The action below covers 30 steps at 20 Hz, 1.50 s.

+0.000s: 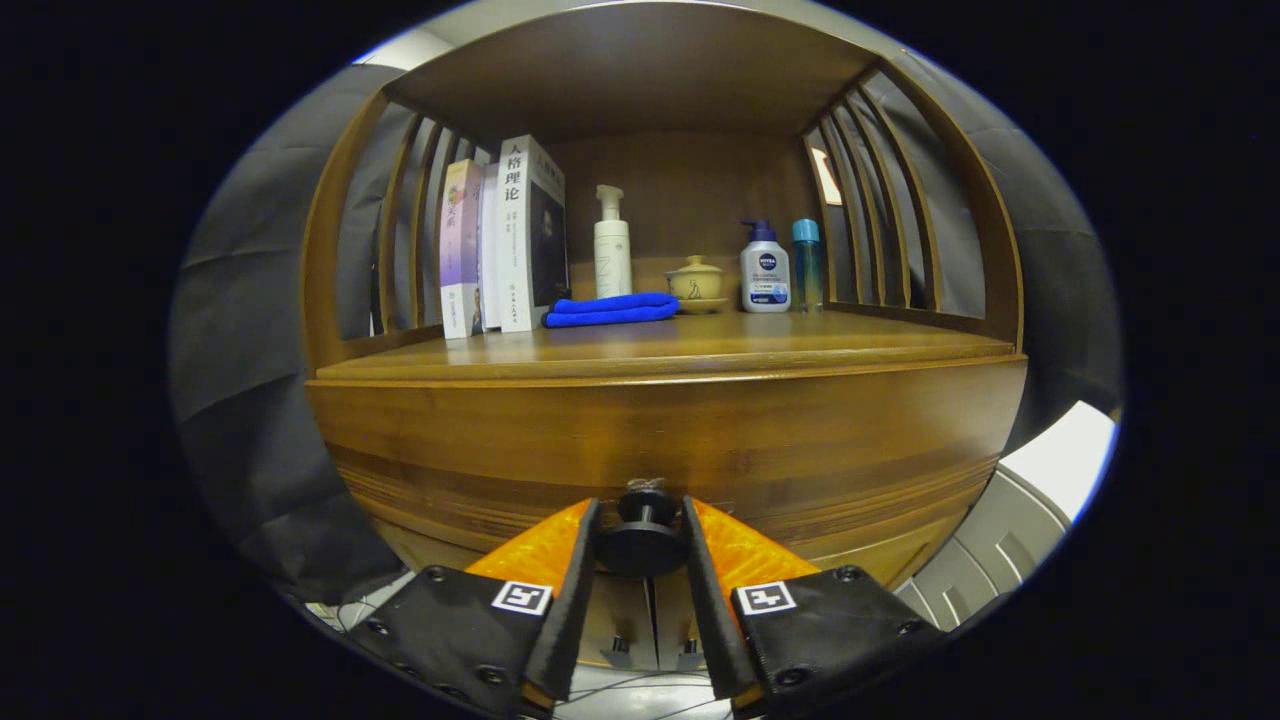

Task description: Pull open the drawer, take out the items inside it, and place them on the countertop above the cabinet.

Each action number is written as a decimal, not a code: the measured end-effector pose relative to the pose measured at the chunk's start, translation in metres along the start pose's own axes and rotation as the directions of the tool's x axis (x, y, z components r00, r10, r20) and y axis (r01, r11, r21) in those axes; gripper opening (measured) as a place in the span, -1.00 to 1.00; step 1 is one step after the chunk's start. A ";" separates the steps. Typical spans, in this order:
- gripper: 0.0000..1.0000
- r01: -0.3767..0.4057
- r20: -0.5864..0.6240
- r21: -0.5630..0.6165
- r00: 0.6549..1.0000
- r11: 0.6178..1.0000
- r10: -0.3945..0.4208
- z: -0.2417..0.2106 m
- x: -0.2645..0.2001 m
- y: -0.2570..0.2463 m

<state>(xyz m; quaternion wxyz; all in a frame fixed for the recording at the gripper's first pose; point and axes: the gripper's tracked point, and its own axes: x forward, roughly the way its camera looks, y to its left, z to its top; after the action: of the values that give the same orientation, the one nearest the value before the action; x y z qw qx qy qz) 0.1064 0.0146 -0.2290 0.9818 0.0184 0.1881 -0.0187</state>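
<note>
- My hand-held gripper [642, 535] sits nearest, its two fingers narrowed around the dark round knob [642, 540] of the drawer; both fingers appear to press on the knob's sides.
- The knob stands out from the wooden drawer front [660, 450], which lies flush with the cabinet, so the drawer is closed and whatever it holds is hidden from me.
- Just above the drawer front runs the surface [700, 350] of the cabinet, a wooden top framed by slatted sides and a wooden roof.
- On that surface, toward the back, a folded blue cloth [612, 309] lies beside a row of upright books [505, 240].
- Behind the cloth stands a white pump bottle [612, 245].
- Next along is a small lidded ceramic cup [697, 284] on a saucer, then a white bottle with a blue pump [765, 270], then a slim blue bottle [806, 265] just beside it.
</note>
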 end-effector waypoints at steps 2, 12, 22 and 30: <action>-0.07 -0.006 -0.032 0.027 0.999 1.000 0.006 -0.006 0.001 -0.003; -0.54 0.011 -0.026 0.031 1.000 0.999 -0.010 -0.006 -0.007 -0.002; -0.54 -0.002 -0.027 0.021 1.000 1.000 0.002 -0.017 -0.045 0.000; -0.54 -0.014 -0.028 0.017 0.999 1.000 0.015 -0.026 -0.071 0.003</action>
<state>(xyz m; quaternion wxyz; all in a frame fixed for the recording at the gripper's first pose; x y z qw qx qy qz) 0.0311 0.0206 -0.2265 0.9790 0.0282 0.2015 -0.0128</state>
